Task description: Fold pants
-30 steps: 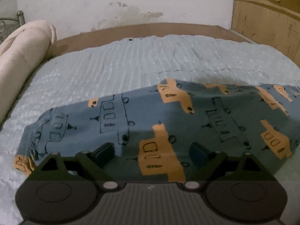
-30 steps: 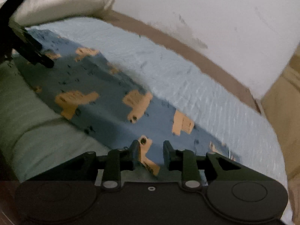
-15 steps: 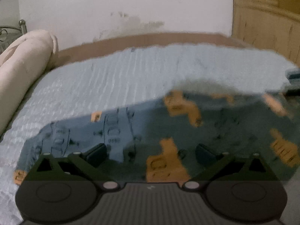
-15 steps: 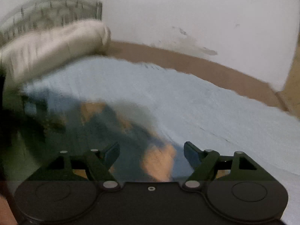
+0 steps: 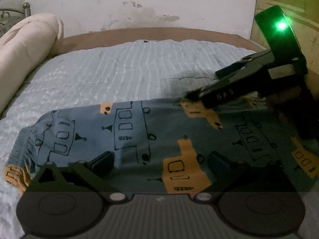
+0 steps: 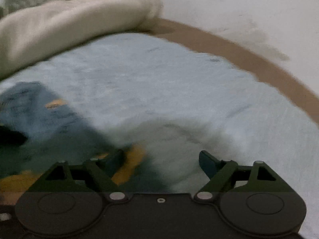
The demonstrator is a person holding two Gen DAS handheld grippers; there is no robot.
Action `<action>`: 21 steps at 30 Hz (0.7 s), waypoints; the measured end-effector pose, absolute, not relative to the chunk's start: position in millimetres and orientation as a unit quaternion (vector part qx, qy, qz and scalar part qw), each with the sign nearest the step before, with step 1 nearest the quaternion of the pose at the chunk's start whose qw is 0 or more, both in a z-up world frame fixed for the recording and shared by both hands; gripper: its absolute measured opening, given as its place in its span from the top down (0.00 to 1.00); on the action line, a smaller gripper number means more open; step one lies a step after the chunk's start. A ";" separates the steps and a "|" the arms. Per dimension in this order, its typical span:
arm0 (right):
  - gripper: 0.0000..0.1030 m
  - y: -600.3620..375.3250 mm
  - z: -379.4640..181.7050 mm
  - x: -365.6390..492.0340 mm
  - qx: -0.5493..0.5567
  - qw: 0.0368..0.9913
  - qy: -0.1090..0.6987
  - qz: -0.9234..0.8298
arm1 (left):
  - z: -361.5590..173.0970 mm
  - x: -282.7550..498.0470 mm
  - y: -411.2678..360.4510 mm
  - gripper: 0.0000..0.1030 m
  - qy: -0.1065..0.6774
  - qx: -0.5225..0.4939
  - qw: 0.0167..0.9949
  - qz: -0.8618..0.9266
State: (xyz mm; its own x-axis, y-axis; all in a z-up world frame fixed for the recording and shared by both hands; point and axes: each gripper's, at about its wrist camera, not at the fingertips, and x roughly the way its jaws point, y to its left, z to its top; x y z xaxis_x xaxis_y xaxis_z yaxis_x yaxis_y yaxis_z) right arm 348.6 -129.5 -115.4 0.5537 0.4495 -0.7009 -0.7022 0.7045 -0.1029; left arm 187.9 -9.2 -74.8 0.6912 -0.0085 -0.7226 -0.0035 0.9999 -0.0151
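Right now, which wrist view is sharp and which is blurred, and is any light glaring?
Left wrist view: sharp, pants print crisp; a green light glares on the right tool at upper right, shadow on the bedspread beside it. Right wrist view: motion-smeared, pants and rolled blanket soft.

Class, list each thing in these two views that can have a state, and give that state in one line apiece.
pants: lying flat on the bed, not gripped
left gripper: open, nothing between its fingers
right gripper: jaws opening, over the pants' edge, not gripping
cream duvet: rolled up at the bed's side
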 end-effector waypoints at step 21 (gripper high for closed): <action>0.01 -420.0 -87.2 133.6 0.011 0.955 0.298 0.005 | -33.7 198.2 -130.7 0.00 0.351 0.017 0.932 -0.083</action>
